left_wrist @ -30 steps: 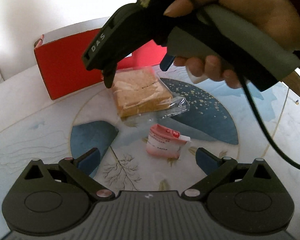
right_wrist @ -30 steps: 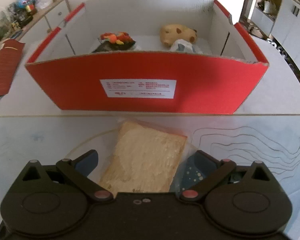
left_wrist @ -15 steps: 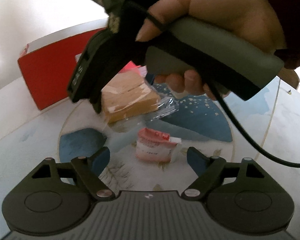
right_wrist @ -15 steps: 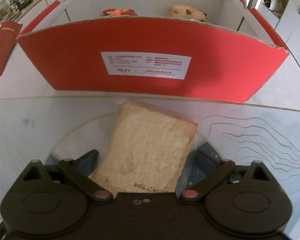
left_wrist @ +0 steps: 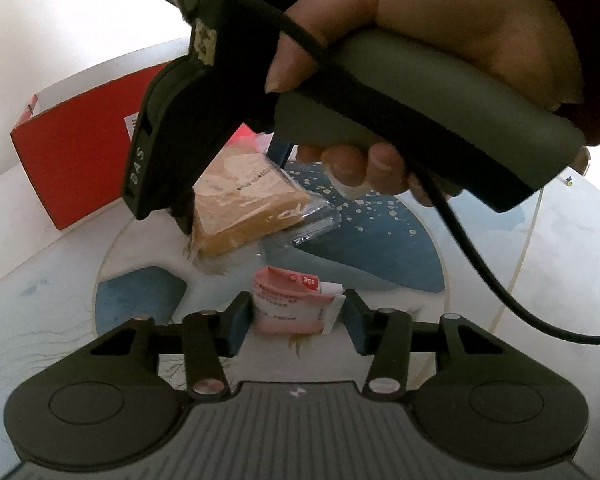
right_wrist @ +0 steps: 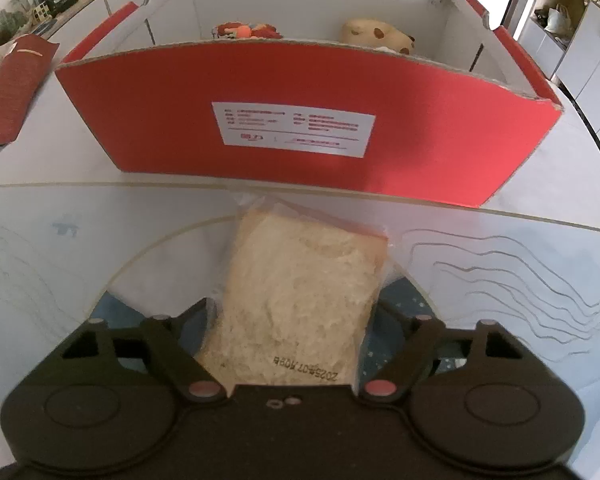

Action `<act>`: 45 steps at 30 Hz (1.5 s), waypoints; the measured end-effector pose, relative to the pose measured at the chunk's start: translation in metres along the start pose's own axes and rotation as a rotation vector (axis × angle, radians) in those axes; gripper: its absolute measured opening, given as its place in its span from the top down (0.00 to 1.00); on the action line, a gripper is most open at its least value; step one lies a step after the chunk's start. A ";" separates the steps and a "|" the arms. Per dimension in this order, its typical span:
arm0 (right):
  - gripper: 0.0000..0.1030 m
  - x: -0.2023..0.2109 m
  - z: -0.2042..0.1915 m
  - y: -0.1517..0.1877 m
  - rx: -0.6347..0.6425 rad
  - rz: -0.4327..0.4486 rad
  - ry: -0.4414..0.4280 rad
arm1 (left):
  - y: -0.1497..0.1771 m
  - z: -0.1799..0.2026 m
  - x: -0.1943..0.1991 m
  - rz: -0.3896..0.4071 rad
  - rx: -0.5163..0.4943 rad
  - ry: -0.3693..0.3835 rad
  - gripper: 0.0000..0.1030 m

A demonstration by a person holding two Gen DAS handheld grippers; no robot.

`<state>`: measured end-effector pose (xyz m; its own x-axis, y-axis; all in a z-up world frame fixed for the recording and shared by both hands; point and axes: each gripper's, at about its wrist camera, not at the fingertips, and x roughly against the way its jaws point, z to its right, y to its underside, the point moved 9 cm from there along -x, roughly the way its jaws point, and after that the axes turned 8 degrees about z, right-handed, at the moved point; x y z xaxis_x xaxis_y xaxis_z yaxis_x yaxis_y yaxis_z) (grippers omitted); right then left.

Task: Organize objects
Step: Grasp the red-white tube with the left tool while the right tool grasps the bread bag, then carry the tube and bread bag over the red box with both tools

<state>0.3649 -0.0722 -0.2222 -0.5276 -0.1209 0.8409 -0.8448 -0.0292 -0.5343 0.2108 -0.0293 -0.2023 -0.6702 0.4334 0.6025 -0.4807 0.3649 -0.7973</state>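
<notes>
Left wrist view, left to right: one red cardboard box (left_wrist: 76, 152) with a white inner face stands at the far left on the glossy patterned tabletop (left_wrist: 40, 280). One bread slice (left_wrist: 244, 204), a spongy tan square sealed in crinkled clear plastic, hangs tilted above the table, pinched in the right gripper (left_wrist: 188, 216), whose jaws close on it. One small pink-and-white sachet (left_wrist: 292, 304), flat and rectangular, lies near, between the two blue pads of the left gripper (left_wrist: 296, 320); the jaws stand narrowly apart either side of it, and contact cannot be told. Right wrist view: the same bread slice (right_wrist: 300, 300) fills the right gripper (right_wrist: 296, 328); beyond, the box (right_wrist: 300, 136) holds two items, one red-orange object (right_wrist: 246, 31) and one tan spotted plush (right_wrist: 376, 35)
</notes>
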 end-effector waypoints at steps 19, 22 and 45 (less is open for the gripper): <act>0.25 0.039 0.059 0.032 -0.015 -0.016 0.006 | 0.007 -0.014 0.013 -0.047 0.086 -0.084 0.54; 0.25 0.047 0.063 0.035 -0.003 -0.015 -0.010 | 0.001 -0.017 0.011 -0.044 0.107 -0.099 0.54; 0.25 0.155 0.054 -0.015 0.160 0.178 -0.125 | -0.112 -0.062 0.054 0.132 0.103 -0.163 0.54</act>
<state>0.3008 -0.1445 -0.0889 -0.6431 -0.2591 0.7206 -0.7096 -0.1519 -0.6880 0.2633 0.0041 -0.0788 -0.8094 0.3304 0.4854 -0.4323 0.2243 -0.8734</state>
